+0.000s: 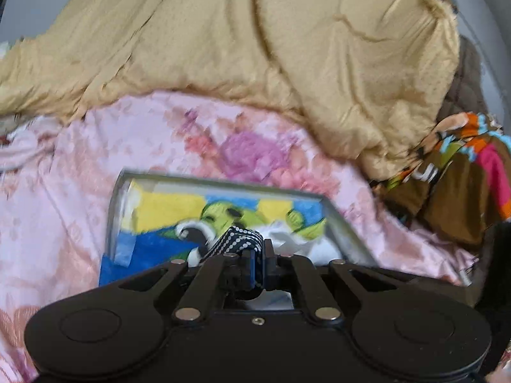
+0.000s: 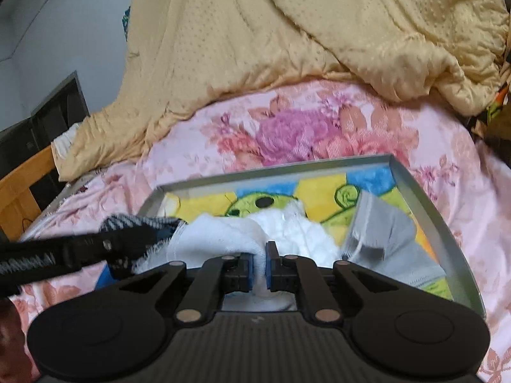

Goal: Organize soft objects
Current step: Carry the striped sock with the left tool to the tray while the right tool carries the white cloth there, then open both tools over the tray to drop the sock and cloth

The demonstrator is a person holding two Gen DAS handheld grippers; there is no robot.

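We carry a patterned cloth (image 1: pixel 241 239) in the left gripper (image 1: pixel 258 266) and a white towel (image 2: pixel 223 239) in the right gripper (image 2: pixel 259 266), each pinched tight low in the frame over the tray (image 2: pixel 415 191), where trailing folds could snag its rim.

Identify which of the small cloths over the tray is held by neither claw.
The grey cloth, lying loose at the tray's right side. The white cloth is pinched in the right claw; the dark patterned cloth is in the left claw.
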